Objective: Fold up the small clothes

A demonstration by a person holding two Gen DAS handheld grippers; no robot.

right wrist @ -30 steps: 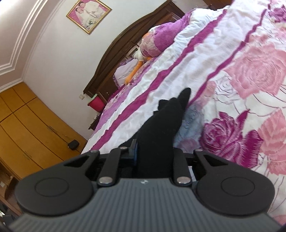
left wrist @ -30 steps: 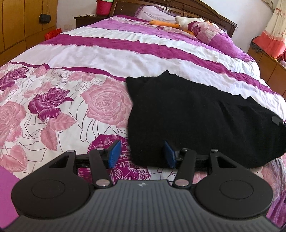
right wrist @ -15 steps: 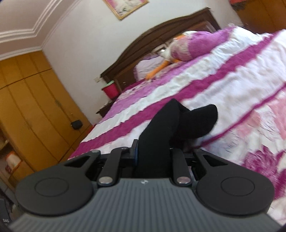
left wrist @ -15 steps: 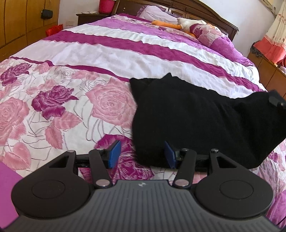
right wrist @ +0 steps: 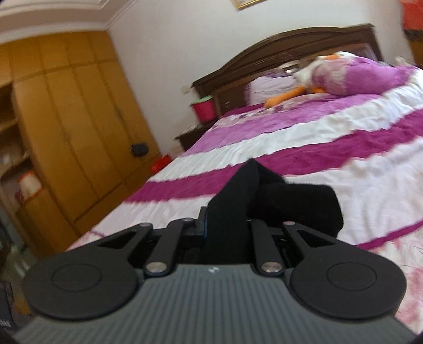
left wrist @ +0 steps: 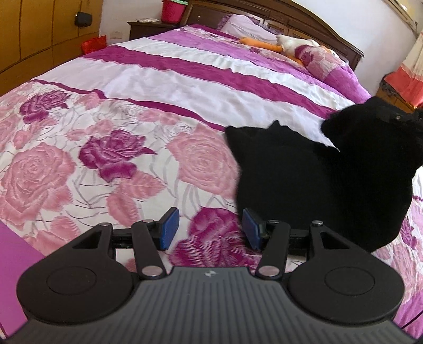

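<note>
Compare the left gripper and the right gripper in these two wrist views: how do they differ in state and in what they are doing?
The left gripper is open with blue pads apart; the right gripper is shut. The left gripper holds nothing and sits beside the black garment; the right gripper pinches a fold of it, lifted off the bedspread. Both share the same black two-finger build.

1. The left wrist view sits low over the bed (left wrist: 185,79), looking up its length toward the headboard (left wrist: 290,21).
2. The right wrist view is tilted, close above the bed (right wrist: 343,127), facing the wardrobe (right wrist: 66,119).
3. Both share the headboard (right wrist: 277,47), red bucket (left wrist: 173,10) (right wrist: 203,108) and black garment (left wrist: 317,180) (right wrist: 277,203).
</note>
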